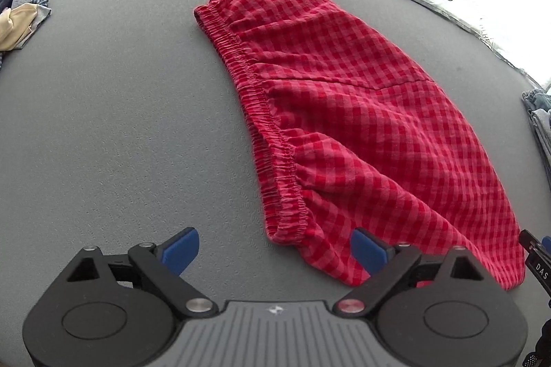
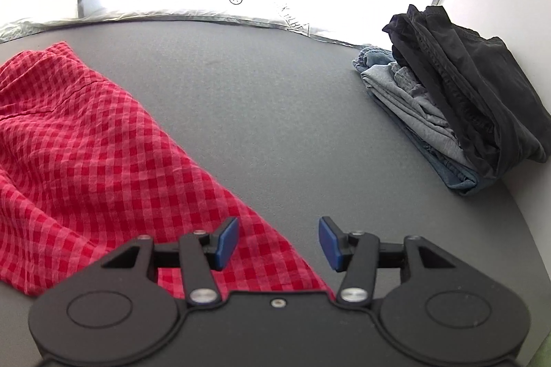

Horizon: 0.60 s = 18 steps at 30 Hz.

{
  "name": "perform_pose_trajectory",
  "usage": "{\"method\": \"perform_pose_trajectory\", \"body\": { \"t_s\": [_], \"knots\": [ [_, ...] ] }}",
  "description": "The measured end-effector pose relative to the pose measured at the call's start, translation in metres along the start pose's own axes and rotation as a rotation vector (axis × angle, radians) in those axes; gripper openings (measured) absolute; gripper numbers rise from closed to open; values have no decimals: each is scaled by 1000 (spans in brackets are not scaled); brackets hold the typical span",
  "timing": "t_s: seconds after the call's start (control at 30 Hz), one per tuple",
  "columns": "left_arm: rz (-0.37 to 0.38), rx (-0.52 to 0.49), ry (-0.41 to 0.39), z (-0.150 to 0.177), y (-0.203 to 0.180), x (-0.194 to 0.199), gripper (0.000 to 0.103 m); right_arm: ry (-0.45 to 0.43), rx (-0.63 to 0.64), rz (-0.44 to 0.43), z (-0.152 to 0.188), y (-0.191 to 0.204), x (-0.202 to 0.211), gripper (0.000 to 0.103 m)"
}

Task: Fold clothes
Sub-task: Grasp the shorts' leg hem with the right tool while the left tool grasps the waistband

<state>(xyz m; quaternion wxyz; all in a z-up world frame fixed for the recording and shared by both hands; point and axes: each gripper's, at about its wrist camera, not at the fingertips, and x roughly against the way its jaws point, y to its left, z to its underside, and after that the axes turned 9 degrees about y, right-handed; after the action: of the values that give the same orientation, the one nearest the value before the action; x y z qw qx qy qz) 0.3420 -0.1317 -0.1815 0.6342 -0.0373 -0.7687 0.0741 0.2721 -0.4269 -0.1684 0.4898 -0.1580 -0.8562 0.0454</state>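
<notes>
Grey table (image 1: 120, 125) stretches bare ahead of both grippers' spread, empty fingers; red checked shorts (image 1: 344, 112) lie just ahead of left gripper (image 1: 275, 250) and under right gripper (image 2: 279, 243).

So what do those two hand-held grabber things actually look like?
Both look alike: the left gripper and right gripper have matte black linkage arms with silver rivets and round black discs at the base. Each finger ends in a flat blue pad. The left's body is ribbed grey.
</notes>
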Motion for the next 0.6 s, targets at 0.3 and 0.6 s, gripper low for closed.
{"method": "perform_pose_trajectory", "body": {
  "t_s": [0.3,0.6],
  "knots": [
    [45,-2,35,-1,0,-17,88,22,63,-127,-25,19,-23,53],
    [-22,-95,-7,-5,-18,-27,66,113,56,-251,-30,23,-44,44]
  ]
}}
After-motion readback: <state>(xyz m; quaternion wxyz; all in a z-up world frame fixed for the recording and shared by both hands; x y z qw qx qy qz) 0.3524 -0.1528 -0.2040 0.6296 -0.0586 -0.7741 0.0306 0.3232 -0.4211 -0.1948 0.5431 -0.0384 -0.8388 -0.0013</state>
